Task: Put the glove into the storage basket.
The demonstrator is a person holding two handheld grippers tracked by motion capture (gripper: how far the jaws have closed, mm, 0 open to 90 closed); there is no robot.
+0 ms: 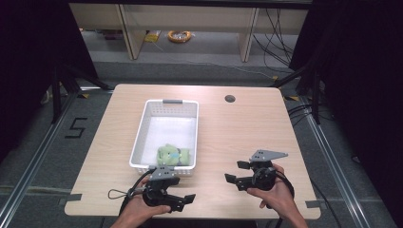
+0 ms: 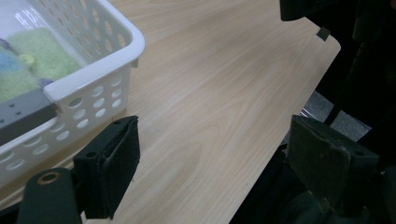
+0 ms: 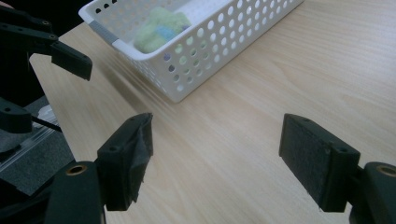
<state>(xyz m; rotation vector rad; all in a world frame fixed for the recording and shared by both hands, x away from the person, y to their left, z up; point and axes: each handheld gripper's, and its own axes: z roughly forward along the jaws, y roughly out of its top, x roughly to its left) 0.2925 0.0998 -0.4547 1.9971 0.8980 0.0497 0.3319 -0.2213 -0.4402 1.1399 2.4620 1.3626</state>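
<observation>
A green plush toy (image 1: 173,155) lies in the near end of the white basket (image 1: 142,124) on the surface (image 1: 237,137). The left gripper (image 1: 186,200) and right gripper (image 1: 236,172) hover near the front edge, jaws spread, holding nothing.

Green plush toy (image 1: 172,155), in white basket (image 1: 142,124)

Legible markings: 1 item. A black numeral "5" (image 1: 76,128), made of tape strips, on the grey floor (image 1: 43,142) left of the table (image 1: 237,137), seen in the high view. No other readable text, labels or brands.
</observation>
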